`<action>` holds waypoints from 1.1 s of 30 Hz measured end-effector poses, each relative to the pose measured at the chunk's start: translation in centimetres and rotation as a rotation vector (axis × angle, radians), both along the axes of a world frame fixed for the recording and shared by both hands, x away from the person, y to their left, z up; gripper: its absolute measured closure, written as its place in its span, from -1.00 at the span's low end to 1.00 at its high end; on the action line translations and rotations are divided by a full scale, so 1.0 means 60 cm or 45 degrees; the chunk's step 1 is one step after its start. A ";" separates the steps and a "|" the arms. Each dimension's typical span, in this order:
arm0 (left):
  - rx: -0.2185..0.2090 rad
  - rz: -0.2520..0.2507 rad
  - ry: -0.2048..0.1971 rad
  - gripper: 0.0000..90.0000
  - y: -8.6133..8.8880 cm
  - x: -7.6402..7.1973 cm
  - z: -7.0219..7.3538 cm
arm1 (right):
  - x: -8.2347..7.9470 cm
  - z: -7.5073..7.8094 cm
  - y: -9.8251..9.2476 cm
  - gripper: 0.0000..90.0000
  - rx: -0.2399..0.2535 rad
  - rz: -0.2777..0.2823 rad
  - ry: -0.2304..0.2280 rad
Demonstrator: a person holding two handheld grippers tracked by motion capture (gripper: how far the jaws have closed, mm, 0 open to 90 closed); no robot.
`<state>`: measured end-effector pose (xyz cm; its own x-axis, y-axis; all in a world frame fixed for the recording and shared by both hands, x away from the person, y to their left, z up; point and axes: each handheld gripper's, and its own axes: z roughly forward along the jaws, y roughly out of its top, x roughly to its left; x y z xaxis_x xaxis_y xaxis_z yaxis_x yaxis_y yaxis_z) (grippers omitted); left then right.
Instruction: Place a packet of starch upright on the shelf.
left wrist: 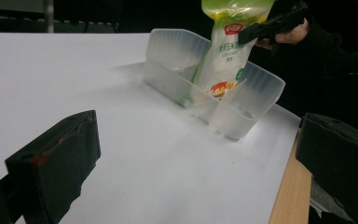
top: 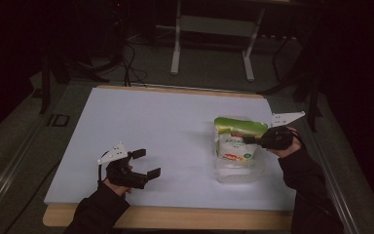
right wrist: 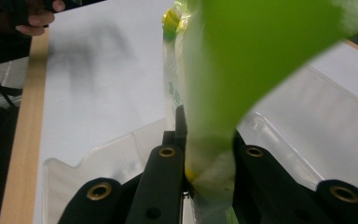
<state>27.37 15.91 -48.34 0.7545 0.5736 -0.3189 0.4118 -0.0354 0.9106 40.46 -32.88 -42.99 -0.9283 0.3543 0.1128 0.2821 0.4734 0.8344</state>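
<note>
right gripper [top: 251, 140]: fingers [right wrist: 165, 177] clamped on the side of a soft green-topped white plastic pouch with printed label [top: 234, 141], held upright.
pouch position: its lower end sits inside a clear plastic divided bin [left wrist: 256, 93] on the white tabletop [top: 165, 122], right of centre.
left gripper [top: 146, 163]: fingers spread apart, holding nothing, hovering near the front-left edge, well apart from the bin.
risk: the pouch is limp; the grip is at one edge, so it may sag, twist or slip out.
risk: the light bin is unbraced and could tip or slide if the pouch drags a wall.
</note>
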 end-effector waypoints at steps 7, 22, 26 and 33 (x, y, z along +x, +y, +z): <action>0.014 0.013 -0.017 -0.99 0.004 0.000 0.002 | -0.002 0.007 0.002 0.79 -0.034 -0.022 -0.009; 0.120 0.016 -0.121 -0.99 0.001 -0.003 -0.010 | -0.033 0.041 -0.037 -0.69 -0.046 -0.339 -0.071; 0.125 0.015 -0.118 -0.99 0.000 -0.003 -0.011 | -0.054 0.043 -0.048 -0.70 -0.048 -0.383 -0.092; 0.140 0.006 -0.122 -0.99 -0.003 -0.007 -0.009 | -0.106 0.053 -0.054 -0.70 0.020 -0.443 -0.116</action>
<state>26.93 15.76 -48.90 0.7757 0.6047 -0.1805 0.3233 -0.1351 0.9366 34.13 -36.10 -39.78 -0.7588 0.6498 0.0431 0.3484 0.3492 0.8699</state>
